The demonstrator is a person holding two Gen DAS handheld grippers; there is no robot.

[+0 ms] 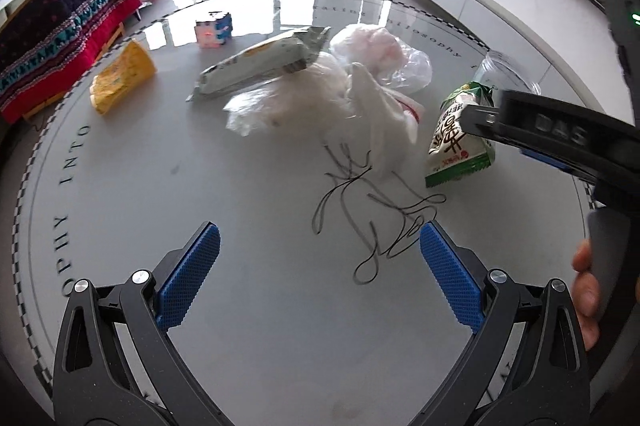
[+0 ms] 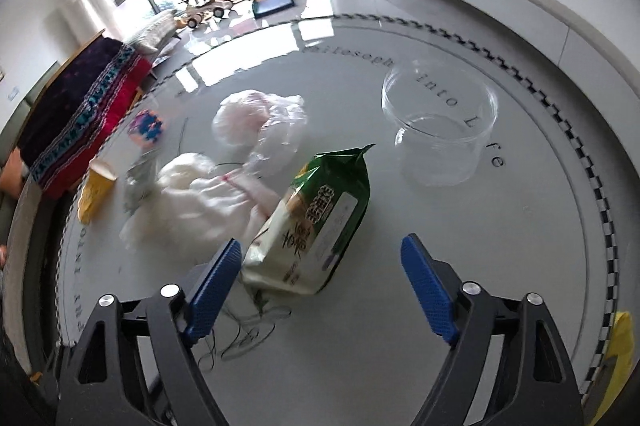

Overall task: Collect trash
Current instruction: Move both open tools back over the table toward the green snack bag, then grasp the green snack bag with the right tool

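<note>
A green and white snack bag (image 2: 320,210) lies on the round grey table (image 2: 400,346). My right gripper (image 2: 320,242) hangs open over the bag's near end, its left pad close to the bag's edge, neither pad pressing. In the left wrist view the same bag (image 1: 456,142) sits at the right, partly behind the right gripper's black body (image 1: 560,134). My left gripper (image 1: 320,226) is open over bare table with nothing between its fingers. Crumpled white plastic bags (image 1: 320,94) lie mid-table, with a clear bag (image 1: 372,50) and a white packet (image 1: 256,66) behind them.
A clear plastic tub (image 2: 440,130) stands at the right of the snack bag. A yellow paper cup (image 1: 120,78) lies on its side at the left and a pink and blue cube (image 1: 214,28) stands further back. A sofa with a patterned blanket (image 1: 60,42) borders the table's left.
</note>
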